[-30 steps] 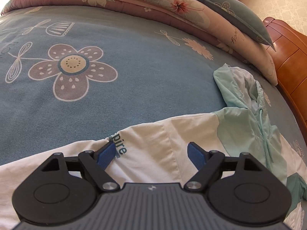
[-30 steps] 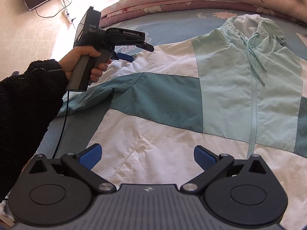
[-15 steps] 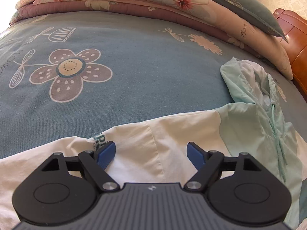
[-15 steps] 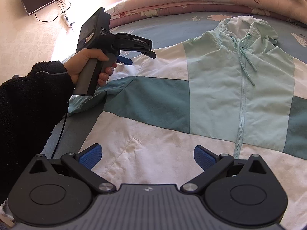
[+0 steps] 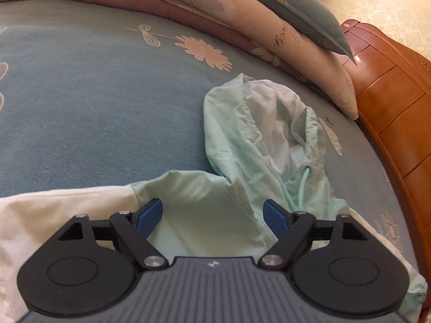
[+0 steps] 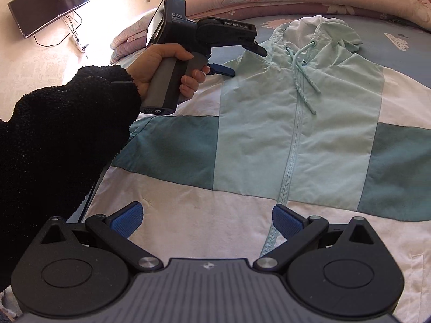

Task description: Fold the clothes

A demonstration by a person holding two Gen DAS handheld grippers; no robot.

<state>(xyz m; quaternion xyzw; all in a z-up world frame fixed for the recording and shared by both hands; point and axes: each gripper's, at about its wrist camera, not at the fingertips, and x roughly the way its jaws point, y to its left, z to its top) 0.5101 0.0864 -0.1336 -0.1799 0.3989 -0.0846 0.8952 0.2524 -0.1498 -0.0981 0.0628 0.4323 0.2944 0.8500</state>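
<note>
Jacket (image 6: 296, 140), hooded, zip-front, in mint, teal and white panels: lies spread flat and face up on the bed (image 5: 94, 102), zip closed, hood (image 5: 264, 126) toward the stacked quilts (image 5: 242, 27) and pillow (image 5: 291, 8) at the headboard (image 5: 390, 102), drawcord (image 6: 301, 75) loose across the chest. Condition: unfolded; no panel or sleeve turned over yet. Step in hand, as judged: the approach before the first fold, both tools being placed over the garment. Left tool (image 5: 212, 215): jaws apart, nothing between the blue pads (image 5: 149, 215); it sits over the mint shoulder just below the base of the hood, the white sleeve panel off to its left; whether the pads touch the cloth cannot be told. In the right wrist view the same tool (image 6: 242, 59) is seen in the person's hand (image 6: 167, 70), black fleecy sleeve (image 6: 67, 134) behind it, angled down at that shoulder. Right tool (image 6: 206, 218): jaws apart, empty, above the lower white band of the jacket, the zip running up from beside its right pad. Next move, as judged: lower each tool onto an edge of the fabric, close on a single pinch of cloth at shoulder and hem, then lift and carry one side across toward the zip line, keeping the drawcord clear of the pads.
</note>
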